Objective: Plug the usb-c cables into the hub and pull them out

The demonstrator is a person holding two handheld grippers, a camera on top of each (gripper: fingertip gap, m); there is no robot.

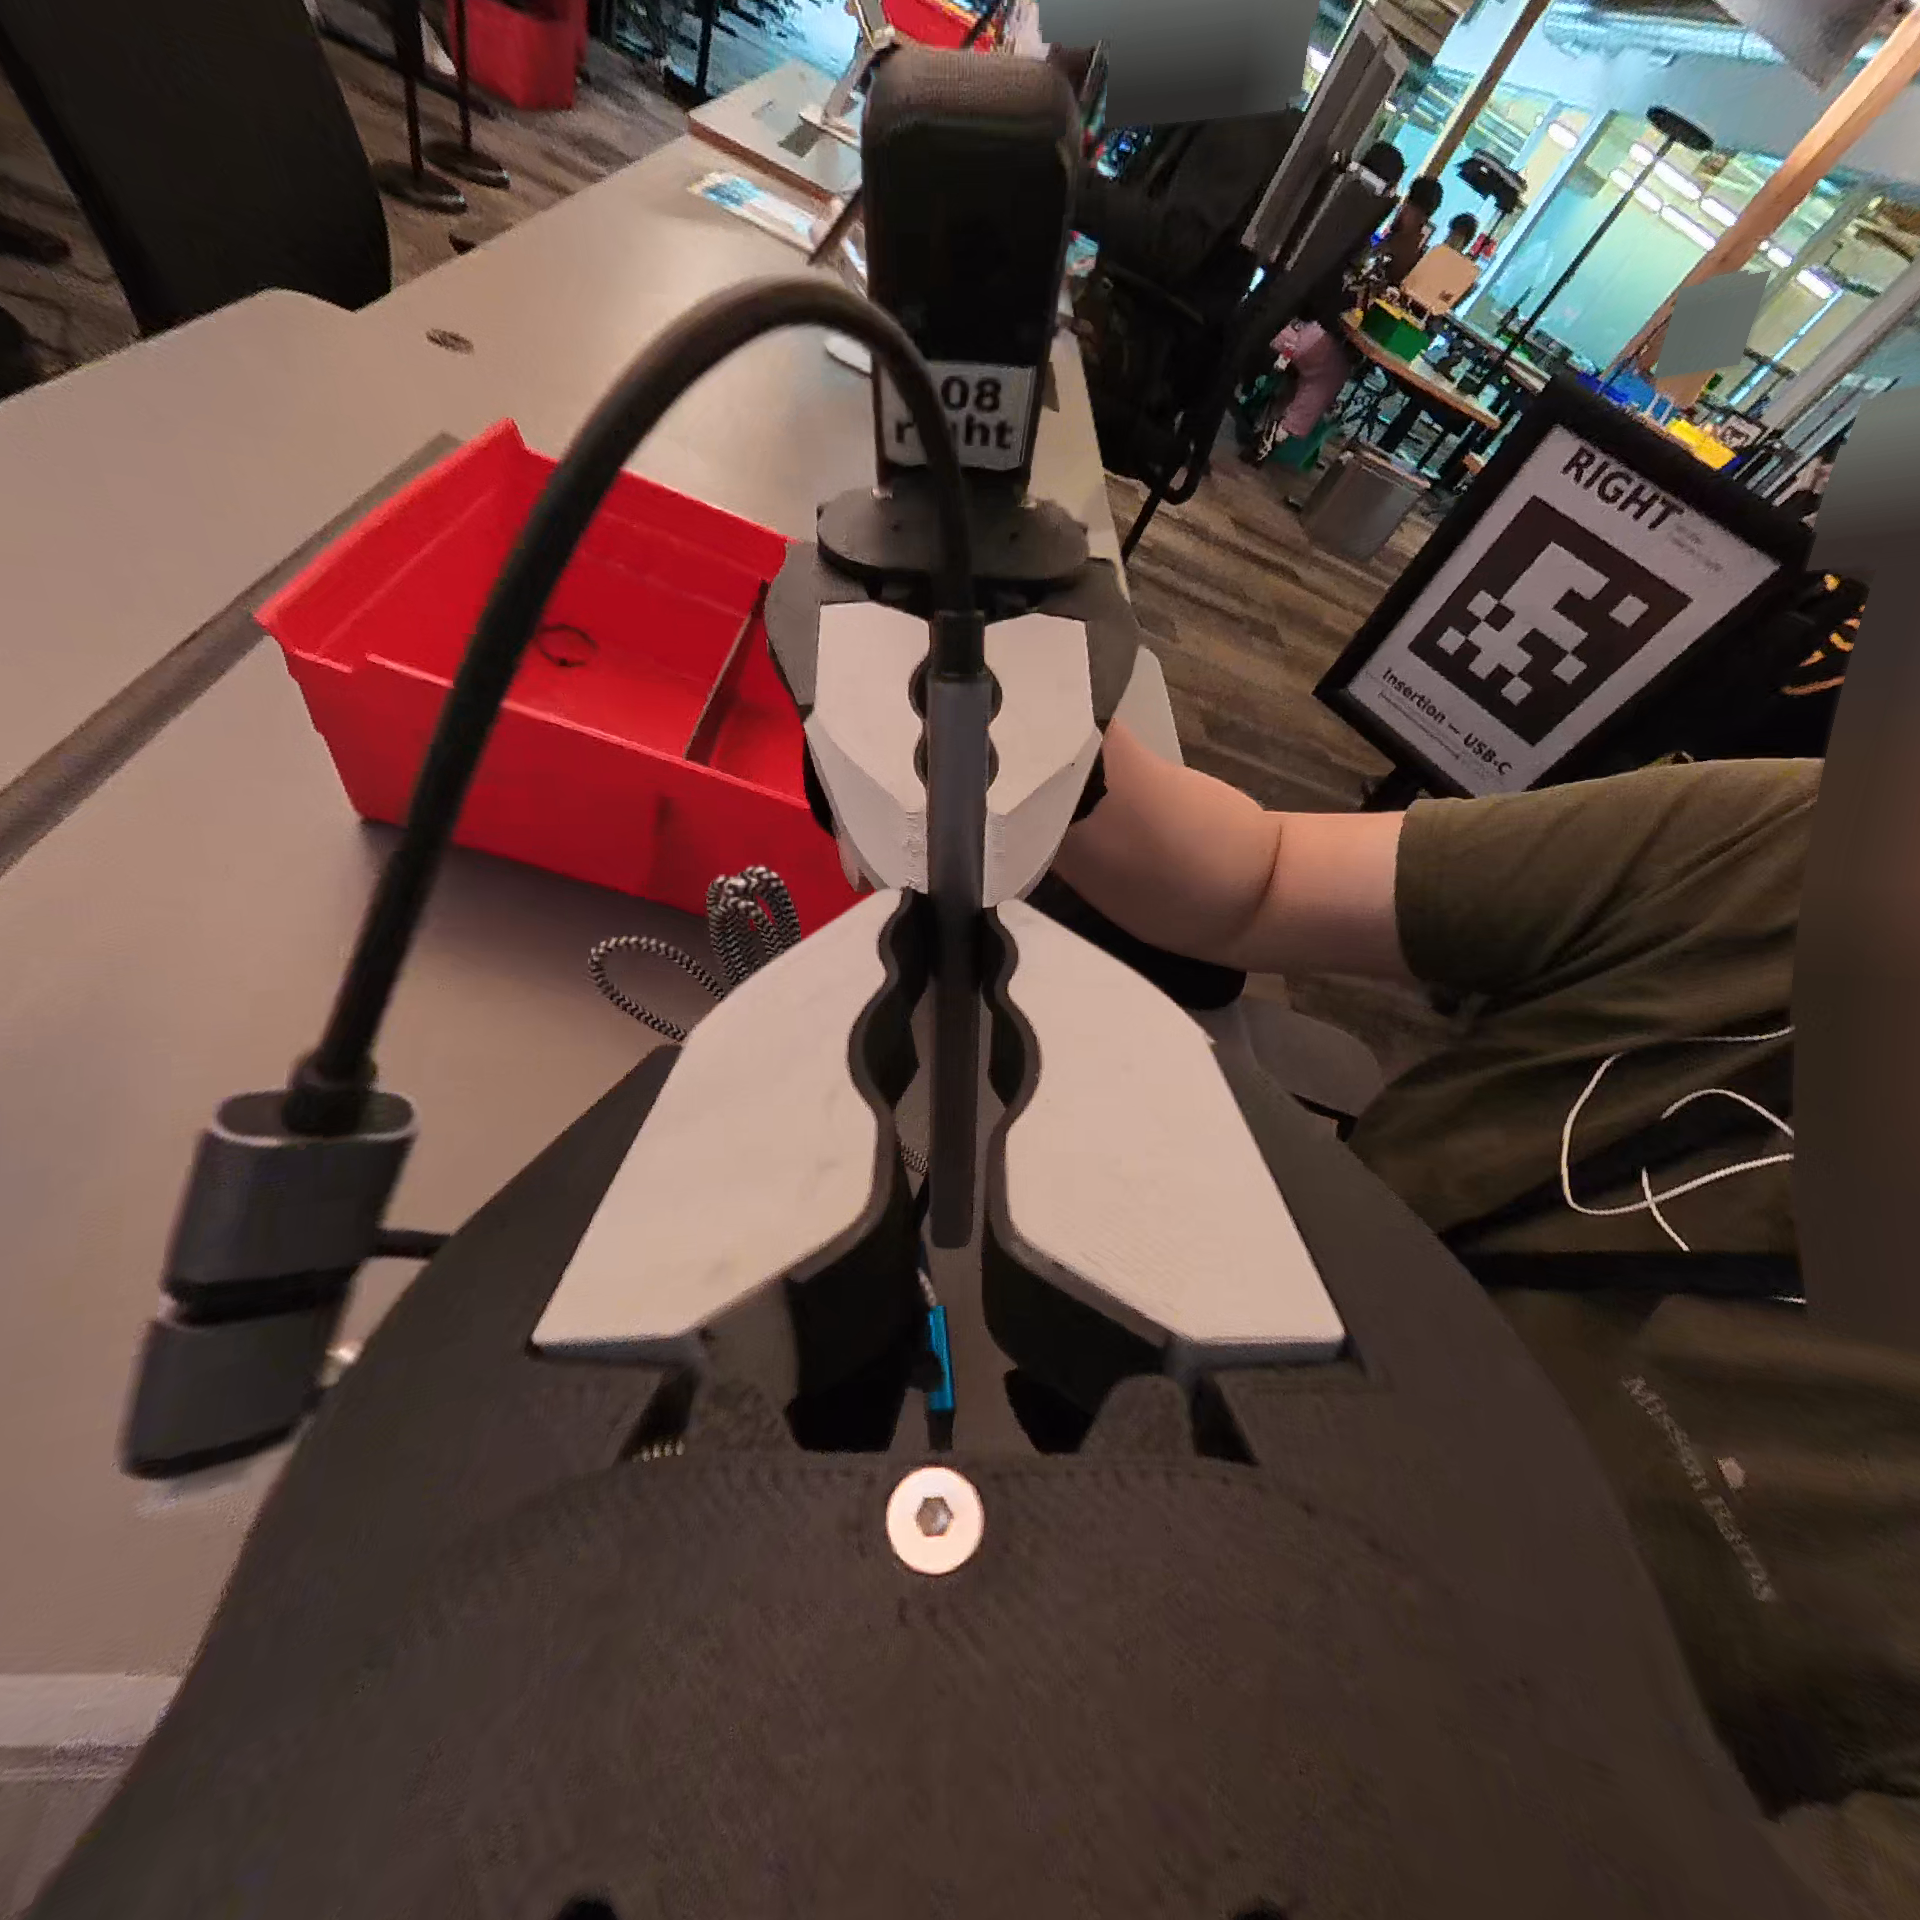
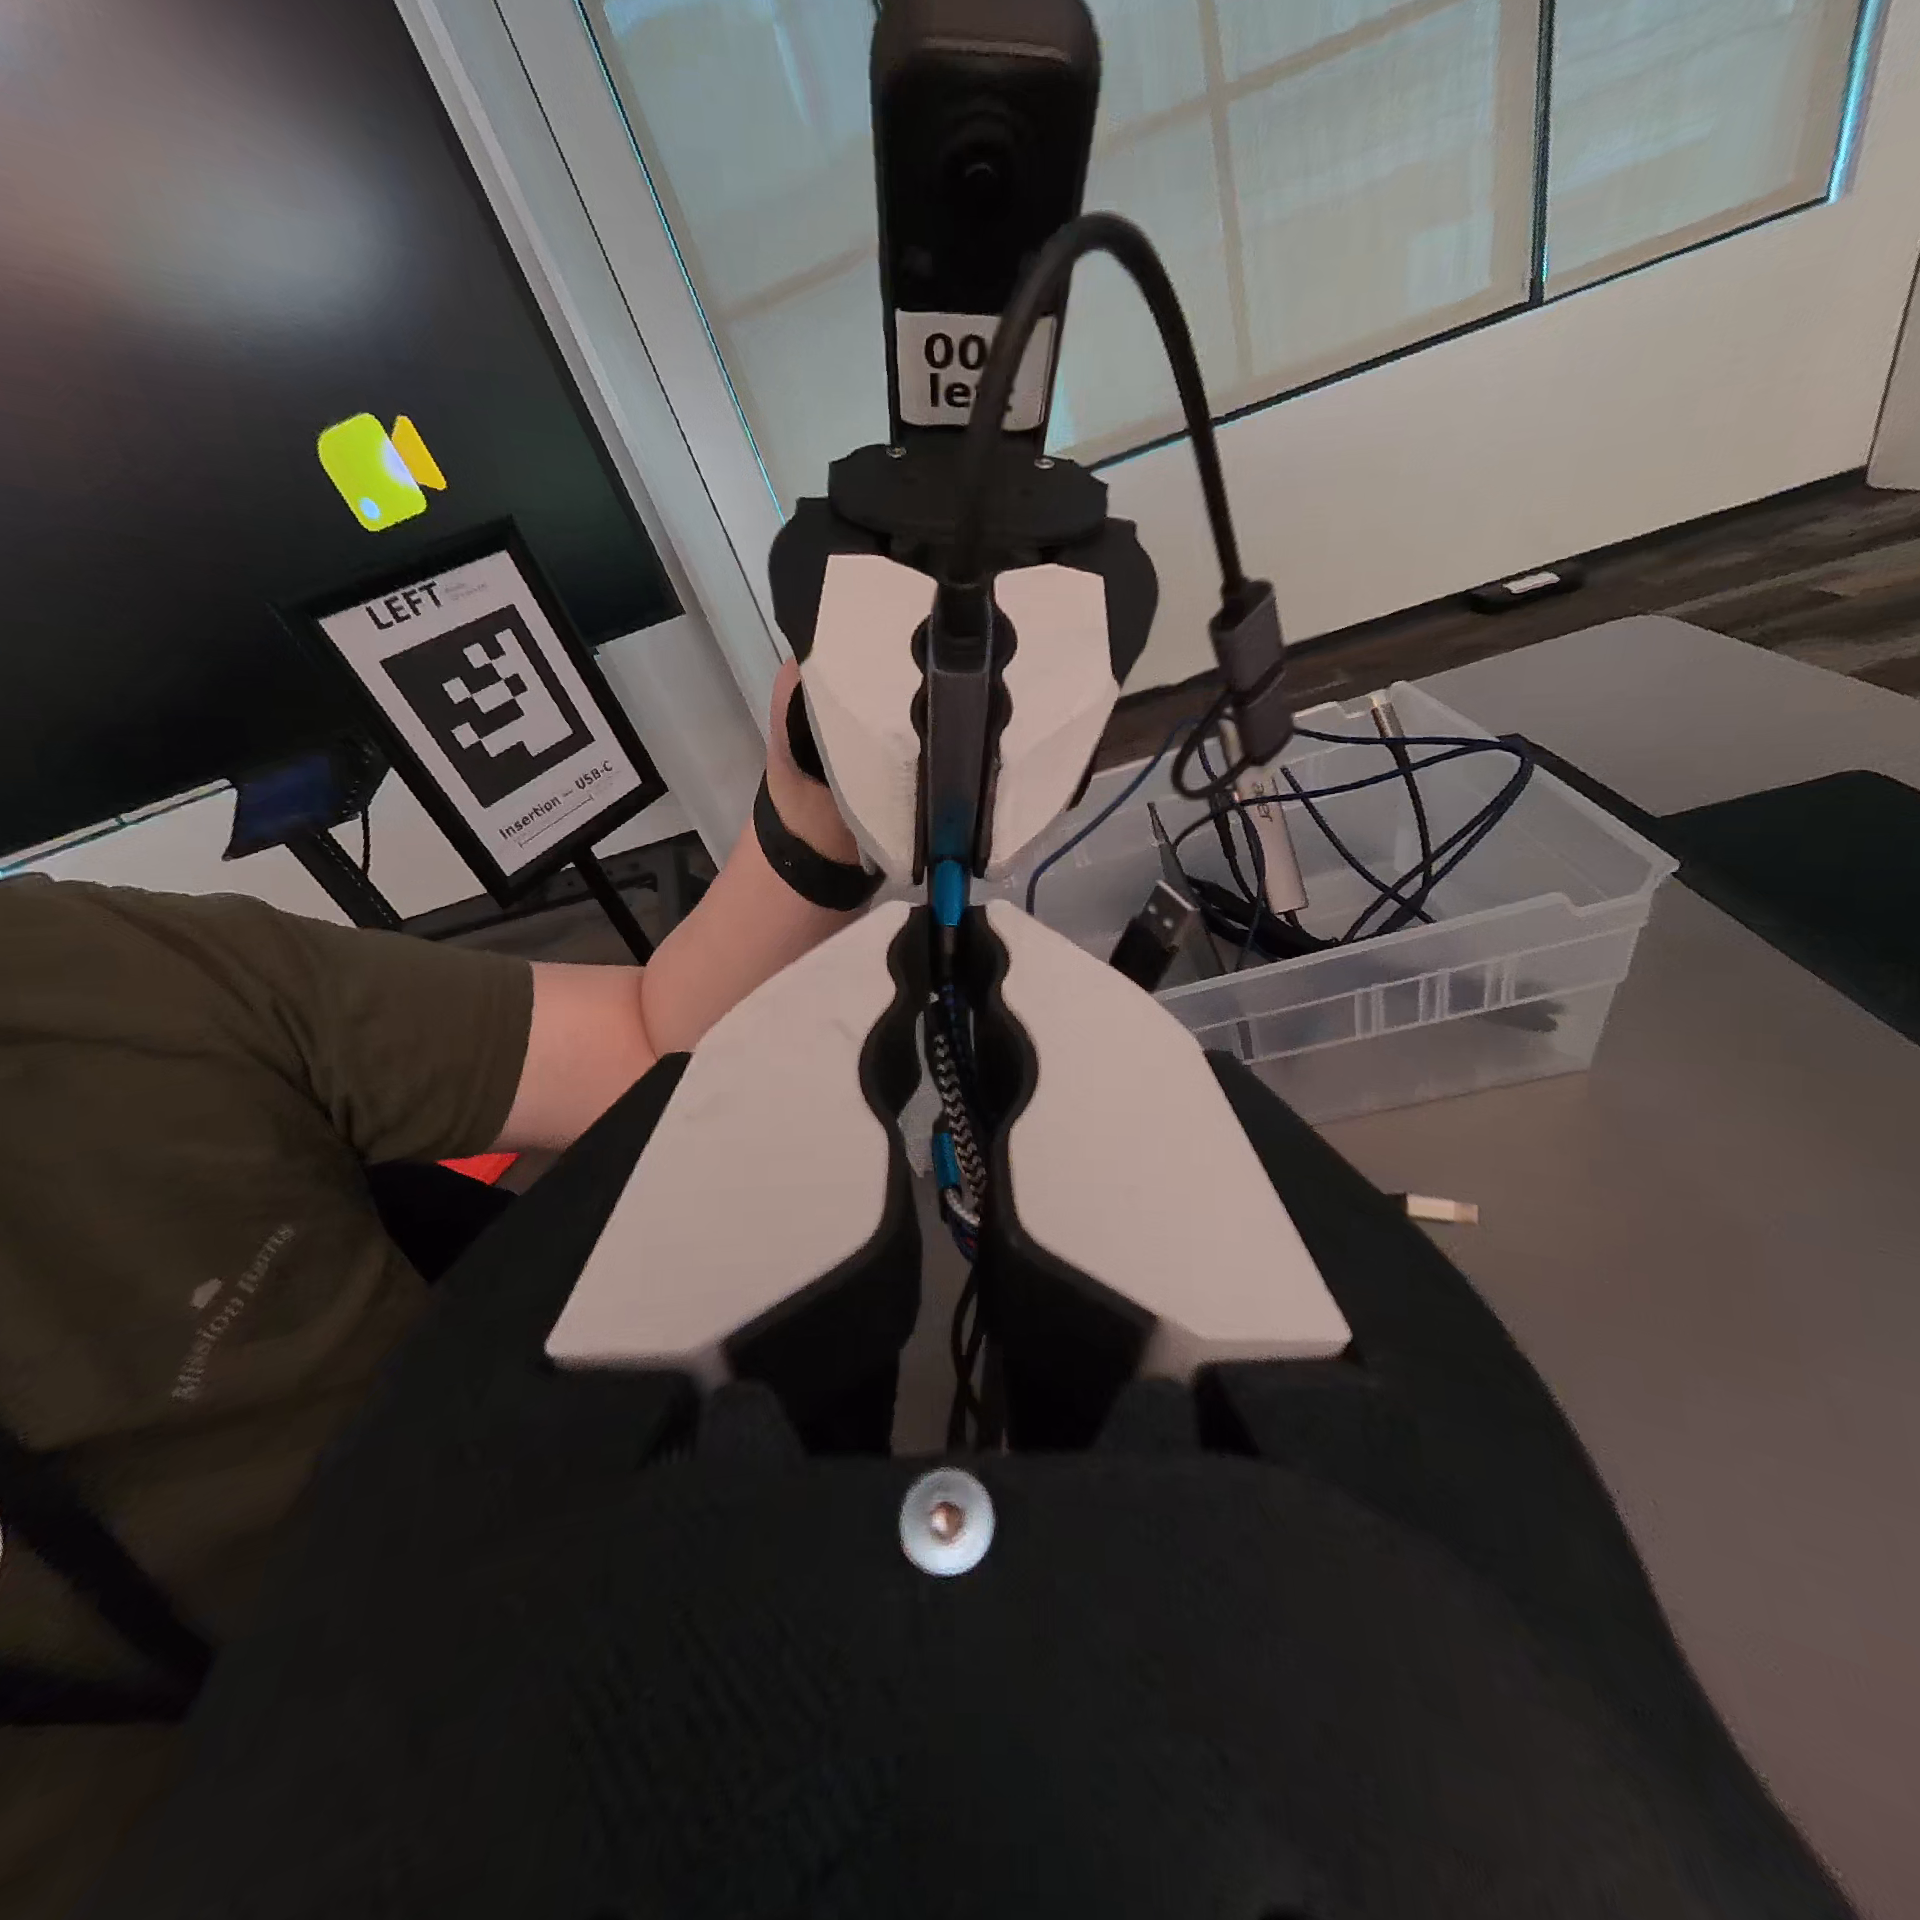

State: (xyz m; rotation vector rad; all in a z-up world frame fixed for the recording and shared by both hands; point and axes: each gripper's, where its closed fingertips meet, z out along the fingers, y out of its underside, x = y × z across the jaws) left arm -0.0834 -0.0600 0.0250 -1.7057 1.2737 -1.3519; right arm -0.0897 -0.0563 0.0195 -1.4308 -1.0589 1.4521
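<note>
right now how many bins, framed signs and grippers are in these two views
bins: 2, red bin, clear bin
framed signs: 2, sign by the aisle, sign by the screen
grippers: 2, left gripper on the hub, right gripper on a braided cable
total: 6

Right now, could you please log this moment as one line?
left gripper: shut on hub | right gripper: shut on plug | plug at hub's end, seating unclear | held above table
</note>
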